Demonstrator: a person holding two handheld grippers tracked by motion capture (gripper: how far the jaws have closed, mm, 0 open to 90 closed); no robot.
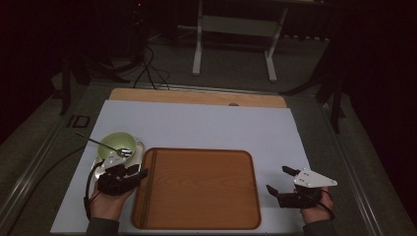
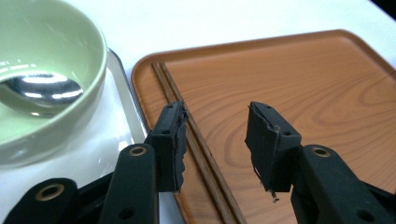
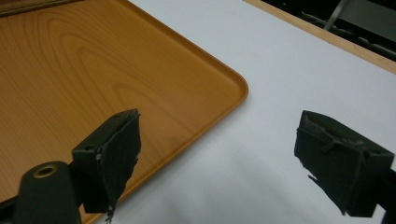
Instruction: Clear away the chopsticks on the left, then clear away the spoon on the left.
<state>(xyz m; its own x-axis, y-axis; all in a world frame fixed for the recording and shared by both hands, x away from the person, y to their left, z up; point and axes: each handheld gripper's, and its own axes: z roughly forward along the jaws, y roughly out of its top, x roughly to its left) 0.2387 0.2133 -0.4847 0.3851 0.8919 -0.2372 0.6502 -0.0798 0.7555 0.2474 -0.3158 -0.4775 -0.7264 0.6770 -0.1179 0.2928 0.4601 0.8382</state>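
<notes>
The chopsticks [image 2: 196, 140] are seen at the tray's [image 2: 299, 84] left edge, under the left gripper [image 2: 215, 135], whose half-open jaws hold nothing; a careless withdrawal could nudge them out of line. The right gripper [image 3: 243, 154] gapes empty.

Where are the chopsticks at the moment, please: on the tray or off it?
On it. The chopsticks lie side by side, flat along the tray's left edge, beside the bowl.
</notes>
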